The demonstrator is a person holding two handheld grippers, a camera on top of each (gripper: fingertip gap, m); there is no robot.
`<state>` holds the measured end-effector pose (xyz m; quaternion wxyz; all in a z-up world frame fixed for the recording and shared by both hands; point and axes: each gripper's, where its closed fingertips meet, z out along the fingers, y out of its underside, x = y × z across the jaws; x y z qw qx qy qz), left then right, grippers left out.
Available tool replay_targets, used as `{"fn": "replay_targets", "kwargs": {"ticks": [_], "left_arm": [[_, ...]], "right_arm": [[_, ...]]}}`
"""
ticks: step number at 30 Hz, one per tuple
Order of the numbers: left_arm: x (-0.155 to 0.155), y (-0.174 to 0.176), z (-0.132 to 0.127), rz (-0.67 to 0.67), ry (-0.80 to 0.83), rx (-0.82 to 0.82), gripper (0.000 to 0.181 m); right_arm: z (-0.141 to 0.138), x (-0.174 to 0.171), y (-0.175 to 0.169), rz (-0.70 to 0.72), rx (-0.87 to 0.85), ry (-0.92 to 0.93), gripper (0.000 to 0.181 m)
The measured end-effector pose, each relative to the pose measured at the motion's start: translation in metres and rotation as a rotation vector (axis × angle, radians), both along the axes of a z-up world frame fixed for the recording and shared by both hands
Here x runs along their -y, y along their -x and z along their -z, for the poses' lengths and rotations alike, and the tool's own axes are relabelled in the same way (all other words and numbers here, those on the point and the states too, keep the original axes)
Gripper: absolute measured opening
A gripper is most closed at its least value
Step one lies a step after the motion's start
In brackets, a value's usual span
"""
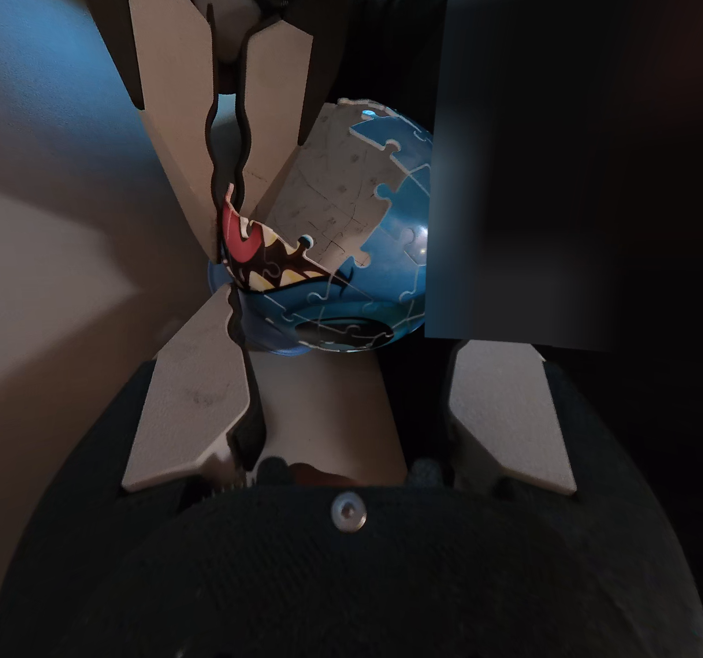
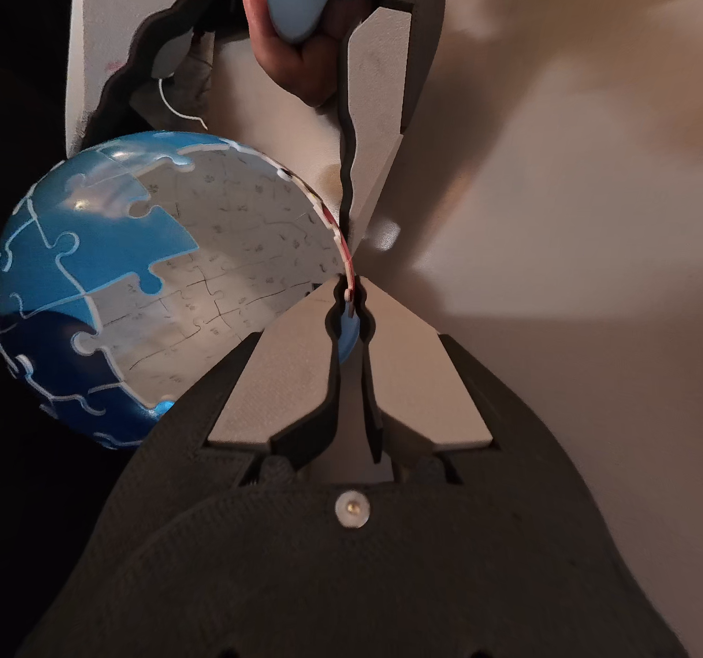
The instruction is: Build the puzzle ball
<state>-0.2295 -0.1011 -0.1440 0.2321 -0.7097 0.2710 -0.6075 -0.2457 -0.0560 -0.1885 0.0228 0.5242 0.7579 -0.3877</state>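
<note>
the ball point(image 2: 95, 289), part built, blue outside and grey inside, hangs between both grippers above a pale table point(image 2: 570, 221). the right gripper point(image 2: 352, 297) pinches a red-edged piece point(image 2: 350, 278) at the ball's open rim. the left gripper point(image 1: 342, 339) stands wide around the ball, one finger point(image 1: 213, 354) touching it; the other is perhaps hidden behind a blur. a hand point(image 2: 293, 57) shows beyond.
</note>
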Motion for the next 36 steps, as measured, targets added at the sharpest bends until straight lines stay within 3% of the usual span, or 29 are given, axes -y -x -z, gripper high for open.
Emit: {"fn": "replay_targets", "kwargs": {"ticks": [36], "left_arm": [[0.0041,-0.0034,0.0026,0.006,-0.03,-0.044,0.119]], "right_arm": [[0.0039,0.0008,0.0,-0.041,-0.003,-0.037,0.0]]}}
